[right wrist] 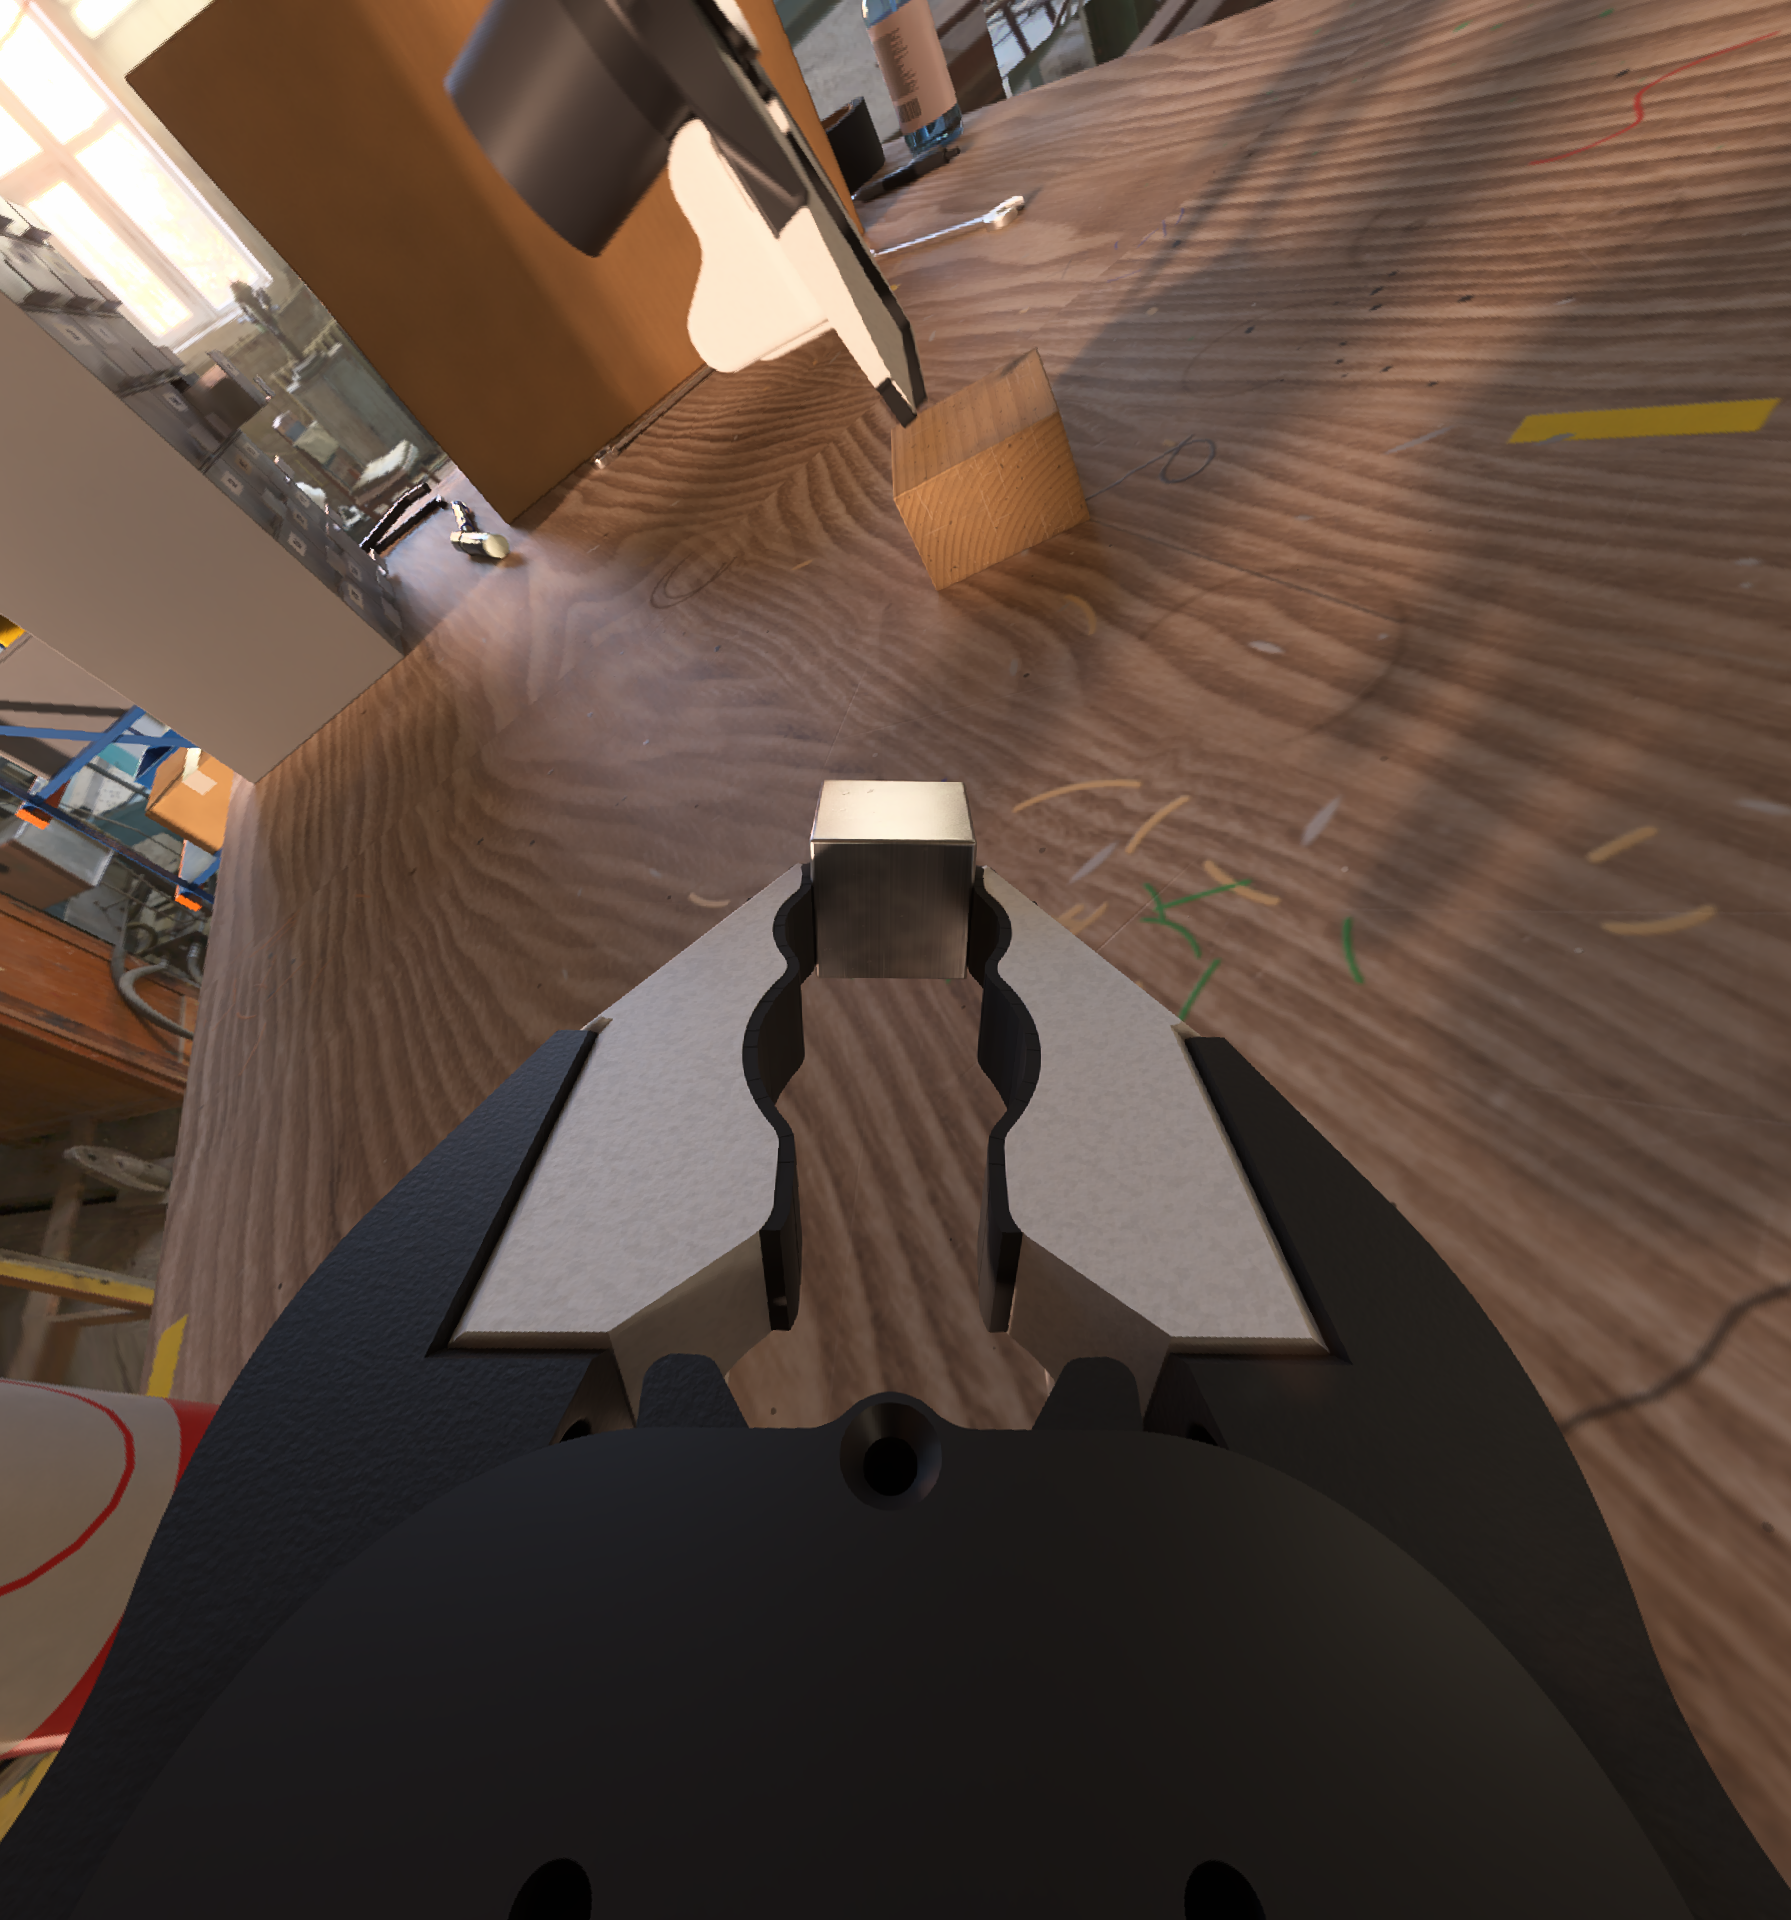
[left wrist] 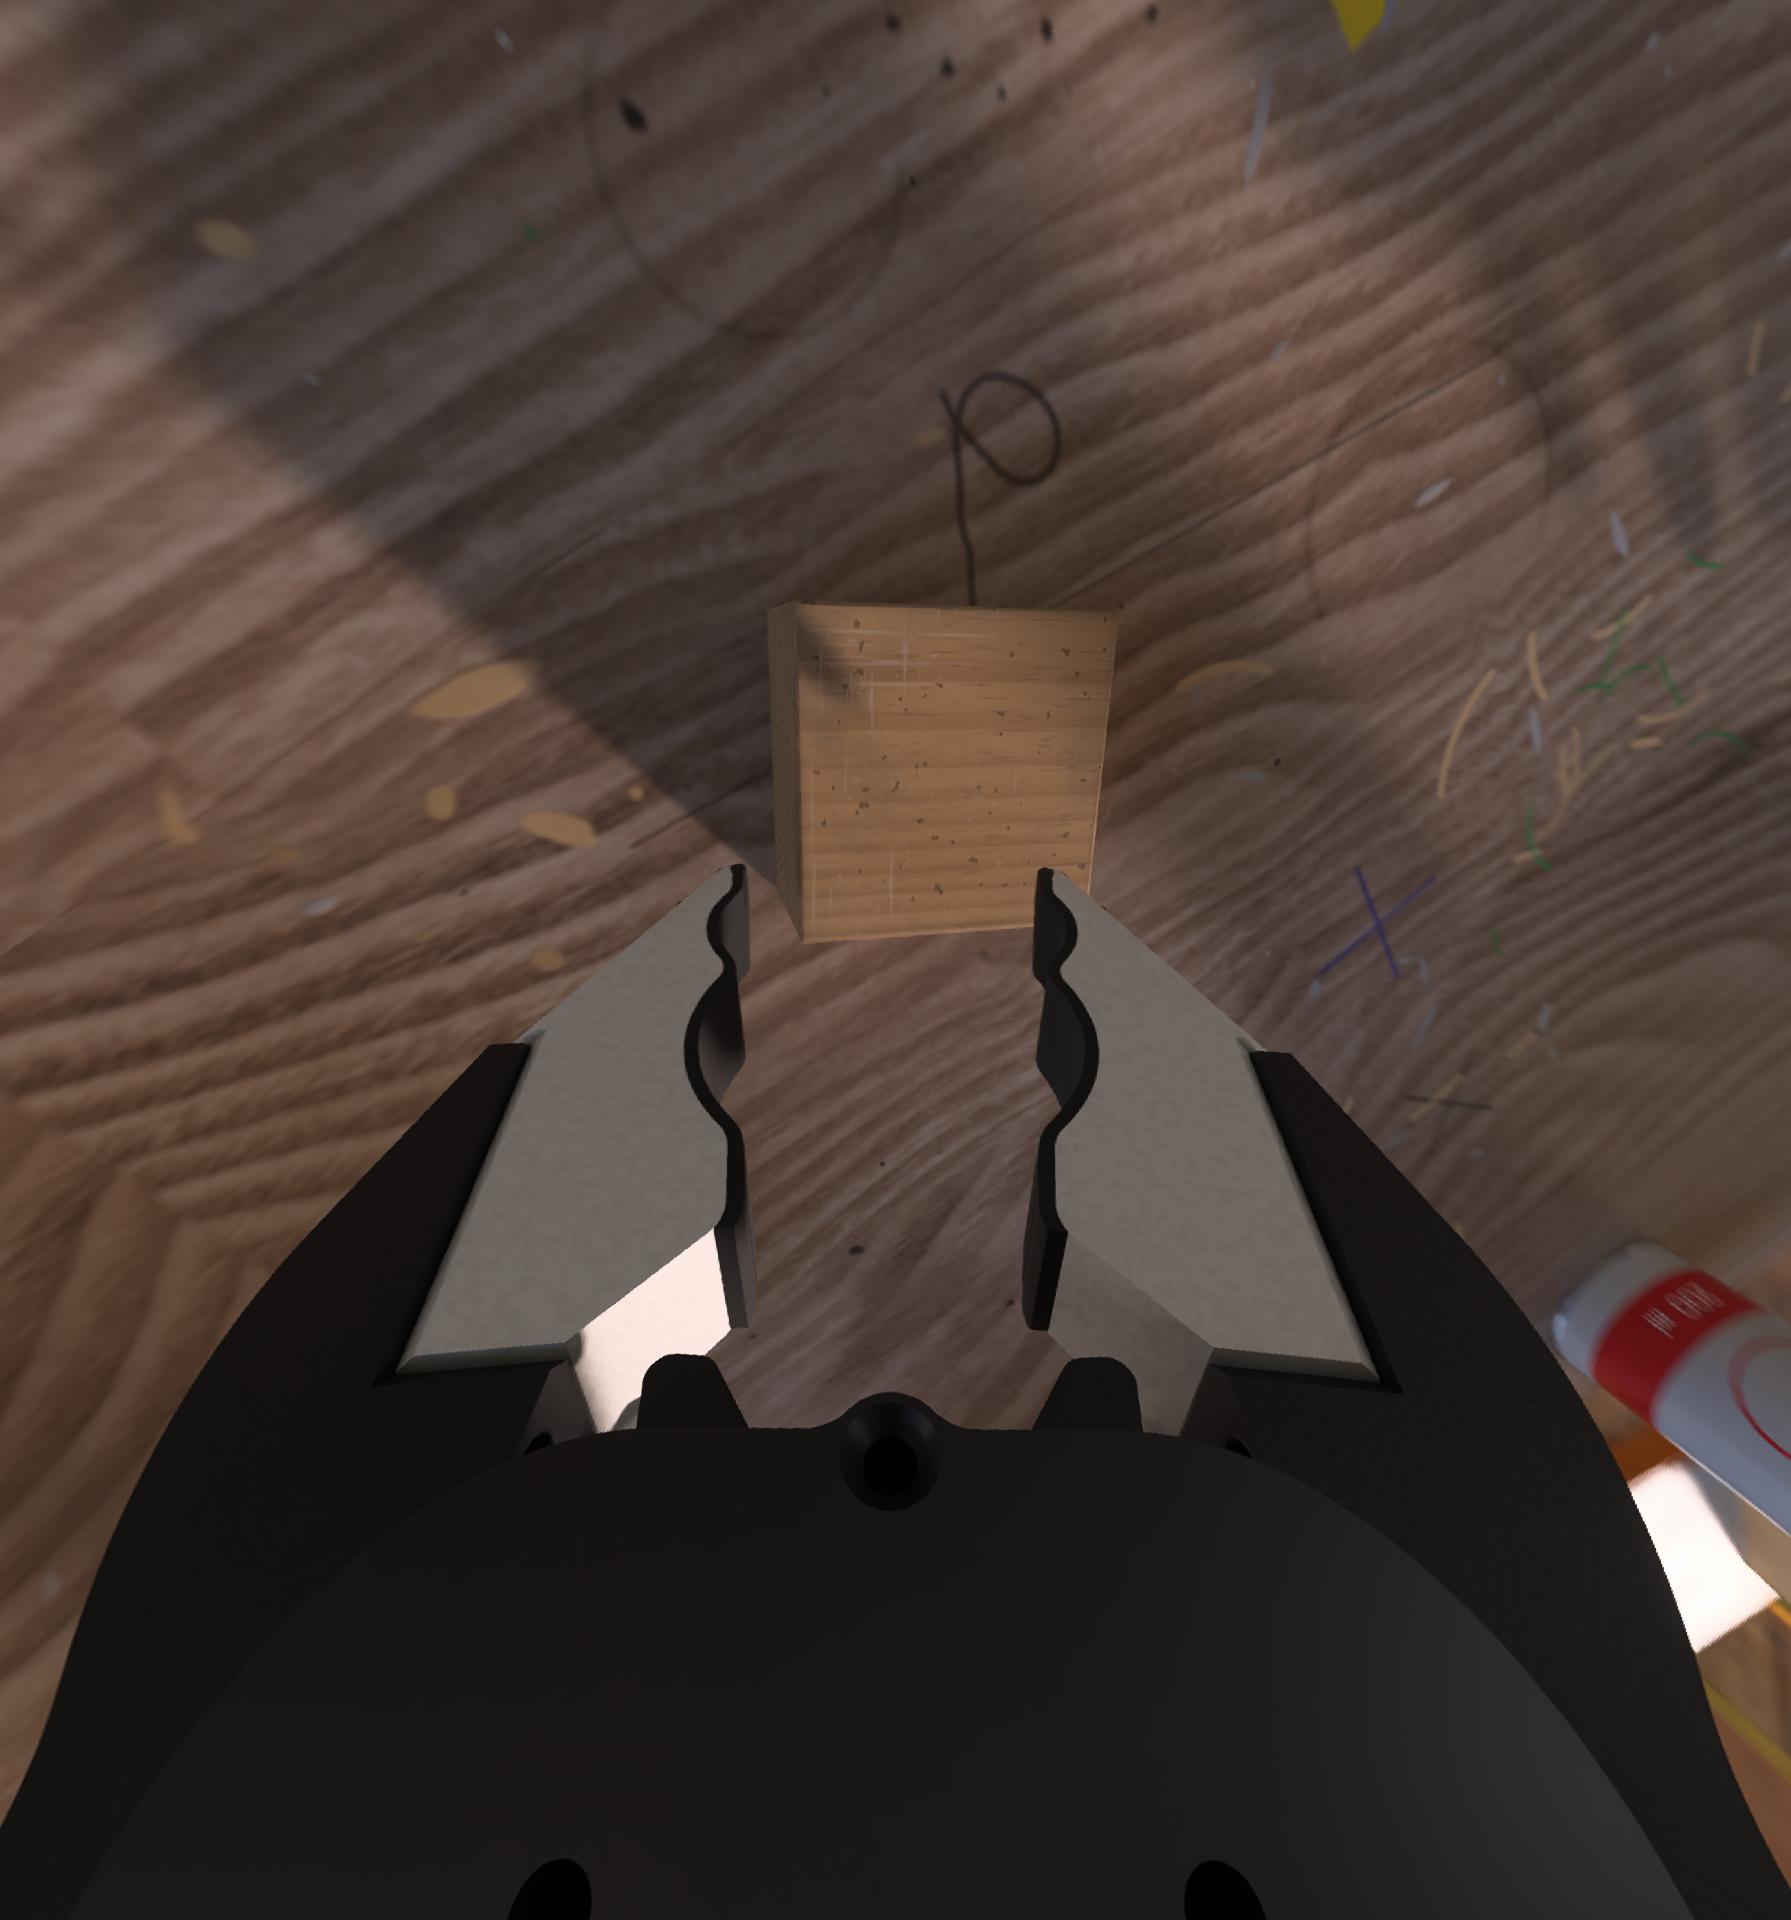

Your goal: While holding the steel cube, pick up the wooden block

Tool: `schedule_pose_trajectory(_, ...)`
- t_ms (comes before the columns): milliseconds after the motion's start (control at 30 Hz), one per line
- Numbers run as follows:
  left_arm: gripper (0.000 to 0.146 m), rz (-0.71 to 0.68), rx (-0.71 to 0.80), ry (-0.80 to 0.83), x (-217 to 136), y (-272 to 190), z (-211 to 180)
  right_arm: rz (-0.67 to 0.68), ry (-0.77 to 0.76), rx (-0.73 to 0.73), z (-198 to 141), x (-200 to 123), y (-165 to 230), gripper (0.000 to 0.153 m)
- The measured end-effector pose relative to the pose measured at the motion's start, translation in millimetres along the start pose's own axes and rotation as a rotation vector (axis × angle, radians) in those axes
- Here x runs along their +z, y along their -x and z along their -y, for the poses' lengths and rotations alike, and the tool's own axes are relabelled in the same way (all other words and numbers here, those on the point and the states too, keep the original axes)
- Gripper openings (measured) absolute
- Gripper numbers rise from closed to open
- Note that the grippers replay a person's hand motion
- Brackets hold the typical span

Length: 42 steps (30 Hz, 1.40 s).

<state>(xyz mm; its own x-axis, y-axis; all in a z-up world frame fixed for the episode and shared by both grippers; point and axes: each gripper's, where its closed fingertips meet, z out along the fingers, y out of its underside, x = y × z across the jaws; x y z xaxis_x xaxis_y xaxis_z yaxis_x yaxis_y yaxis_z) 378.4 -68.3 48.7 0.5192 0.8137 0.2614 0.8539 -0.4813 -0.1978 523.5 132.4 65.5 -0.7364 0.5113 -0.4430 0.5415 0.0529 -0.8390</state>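
Observation:
A light wooden block (left wrist: 943,769) sits on the wooden table, just beyond my left gripper (left wrist: 891,894). The left gripper is open and empty, its fingertips level with the block's near edge, one on each side. My right gripper (right wrist: 891,883) is shut on a small steel cube (right wrist: 891,883) and holds it between the fingertips above the table. In the right wrist view the wooden block (right wrist: 990,488) lies farther off, with the left gripper (right wrist: 896,390) hanging right above its left top edge.
A white tube with a red band (left wrist: 1722,1371) lies at the right of the left wrist view. In the right wrist view a brown box (right wrist: 434,239) stands at the back left, with a bottle (right wrist: 912,62) and a wrench (right wrist: 964,223) beyond.

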Motion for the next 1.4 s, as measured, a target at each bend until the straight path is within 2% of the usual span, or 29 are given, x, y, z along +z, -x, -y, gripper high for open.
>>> schedule_pose_trajectory(67,0.063,0.112,0.03,-0.088,-12.4,-4.1,0.6,0.001,-0.002,0.001,0.2,-0.3,-0.1,0.028)
schedule_pose_trajectory(200,0.093,0.343,0.145,-0.267,-15.1,-25.2,-7.3,0.012,-0.002,0.013,0.5,-0.5,-0.1,0.028)
schedule_pose_trajectory(267,0.097,0.45,0.167,-0.296,-8.3,-27.1,-10.8,0.018,-0.002,0.021,0.8,-0.6,-0.1,0.028)
schedule_pose_trajectory(433,0.108,0.426,0.113,-0.31,9.4,-17.2,-3.5,0.03,-0.002,0.028,0.9,-0.9,0.4,0.028)
schedule_pose_trajectory(667,0.111,0.378,0.077,-0.314,33.7,-7.2,4.7,0.028,-0.003,0.037,1.2,-0.9,-0.9,0.028)
schedule_pose_trajectory(1133,0.095,0.325,0.071,-0.217,40.9,-0.4,8.2,0.034,-0.003,0.05,1.6,-1.1,-1.9,0.028)
schedule_pose_trajectory(1400,0.092,0.302,0.069,-0.204,42.4,1.8,9.1,0.038,-0.001,0.054,1.5,-1.0,-1.9,0.028)
